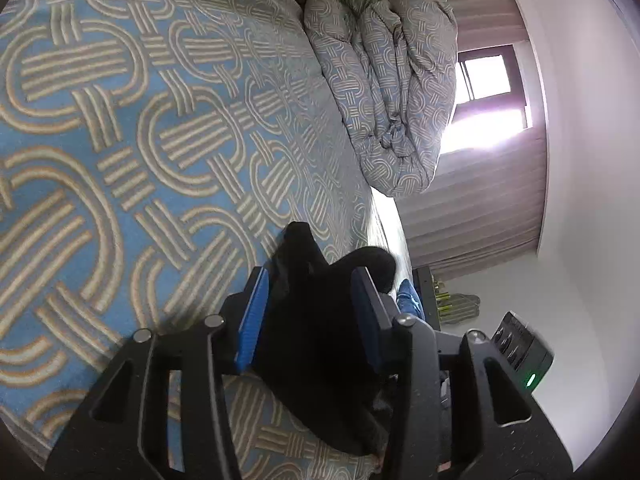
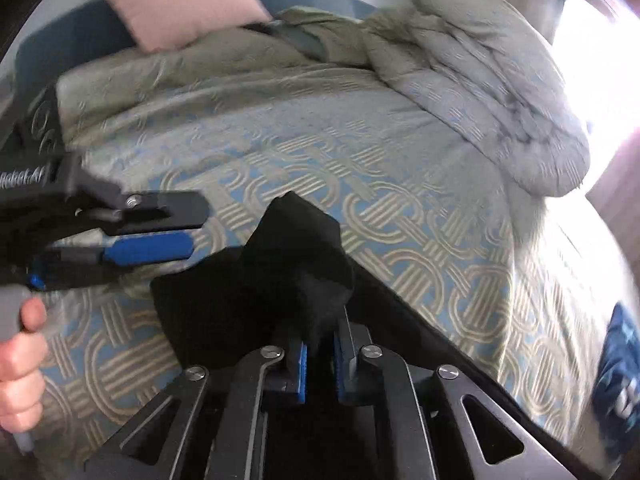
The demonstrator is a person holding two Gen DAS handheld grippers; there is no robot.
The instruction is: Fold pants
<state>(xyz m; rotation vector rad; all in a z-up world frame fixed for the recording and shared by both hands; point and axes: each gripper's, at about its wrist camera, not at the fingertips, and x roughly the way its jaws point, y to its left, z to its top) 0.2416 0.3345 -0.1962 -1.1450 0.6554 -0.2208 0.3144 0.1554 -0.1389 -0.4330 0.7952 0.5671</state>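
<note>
Blue-patterned bedspread [image 1: 120, 120] under black pants [image 2: 280, 264]; curtains [image 1: 480, 216], probably beige.

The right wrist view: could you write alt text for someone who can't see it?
The right gripper pinches a bunch of black pants between nearly closed jaws above a bed covered in a blue-and-beige looped pattern. The left gripper, held by a hand, reaches in from the left; a rumpled duvet lies beyond.

The black pants [image 2: 280, 280] lie bunched and partly folded on the patterned bedspread [image 2: 420, 220], one creased peak raised at its near edge.
</note>
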